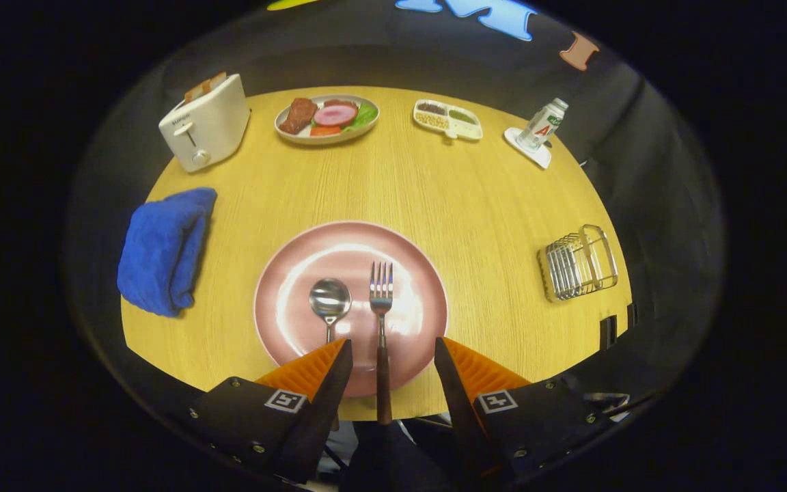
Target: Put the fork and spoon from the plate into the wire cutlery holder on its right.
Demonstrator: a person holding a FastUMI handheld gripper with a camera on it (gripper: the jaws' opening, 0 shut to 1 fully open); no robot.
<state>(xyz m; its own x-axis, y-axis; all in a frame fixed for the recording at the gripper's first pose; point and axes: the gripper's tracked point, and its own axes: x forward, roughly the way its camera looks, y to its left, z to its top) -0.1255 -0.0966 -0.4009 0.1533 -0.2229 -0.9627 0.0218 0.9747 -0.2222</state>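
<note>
Your fingers (391, 352) are spread apart, gripping nothing, the fork (381, 321) handle running between them. Spoon (329, 304) lies just left of it on the pink plate (427, 301). Wire cutlery holder (578, 263) sits right, on the bench (434, 184).

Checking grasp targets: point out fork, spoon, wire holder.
fork (381, 295): gripper view, on its tines.
spoon (330, 298): gripper view, on its bowl.
wire cutlery holder (576, 265): gripper view, on its wire side.
</note>
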